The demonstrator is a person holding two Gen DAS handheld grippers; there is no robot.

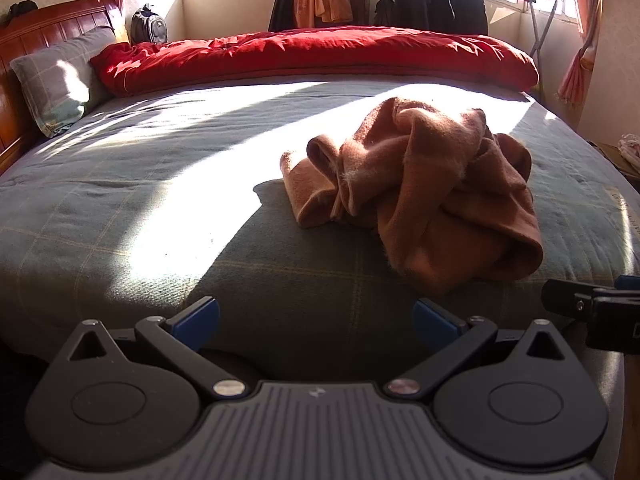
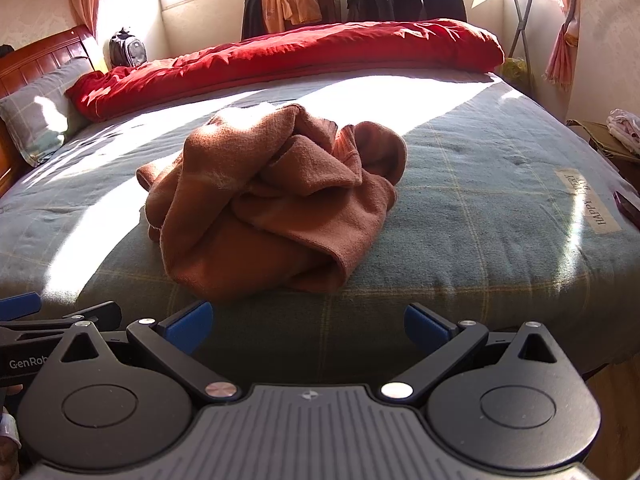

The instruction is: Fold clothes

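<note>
In the left wrist view, the left gripper (image 1: 316,318) is filling the bottom of the frame, its blue-tipped fingers (image 1: 200,316) standing wide apart with nothing between them. It is hanging over the near edge of the bed (image 1: 160,216), which is lying under a grey-green checked cover. A crumpled brown garment (image 1: 420,188) is sitting in a heap on the bed, right of centre in the frame and well apart from the fingers. Along the top of the frame a red quilt (image 1: 316,56) is stretching across the far side of the bed, with a pillow (image 1: 56,80) at the upper left. Part of the right gripper (image 1: 592,312) is poking in at the right edge.

In the right wrist view, the right gripper (image 2: 308,322) is likewise sitting at the bottom, its fingers (image 2: 424,324) spread wide and gripping nothing. The garment (image 2: 272,208) is lying slightly left of centre, near but not touching the fingers. The left gripper (image 2: 60,320) is showing at the lower left edge. A label (image 2: 586,200) reading "HAPPY EVERY DAY" is lying on the cover at the right.
</note>
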